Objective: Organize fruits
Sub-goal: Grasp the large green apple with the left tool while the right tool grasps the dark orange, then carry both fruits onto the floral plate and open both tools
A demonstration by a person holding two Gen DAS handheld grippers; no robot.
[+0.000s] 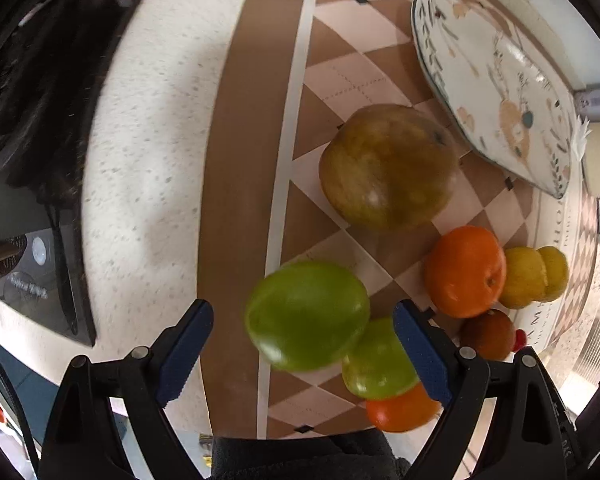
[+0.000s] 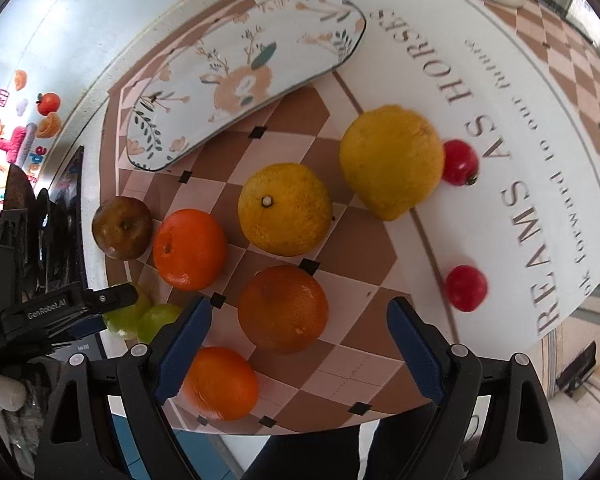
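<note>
In the left wrist view my left gripper (image 1: 303, 348) is open, its blue pads either side of a green fruit (image 1: 306, 316). A second green fruit (image 1: 376, 364) lies just right of it, by an orange (image 1: 400, 410). A large brownish-green fruit (image 1: 388, 166) lies ahead. In the right wrist view my right gripper (image 2: 300, 352) is open above a dark orange (image 2: 283, 308). Two brighter oranges (image 2: 190, 248), (image 2: 220, 382), two yellow citrus (image 2: 285, 208), (image 2: 392, 160), a brown apple (image 2: 122, 227) and two small red fruits (image 2: 466, 288), (image 2: 459, 162) lie around.
A floral oval plate (image 2: 204, 112) lies at the far side of the checkered cloth (image 2: 352, 336), also seen in the left wrist view (image 1: 472, 52). The left gripper body (image 2: 60, 312) sits at the left. A dark object (image 1: 40, 120) lies beyond the table's left edge.
</note>
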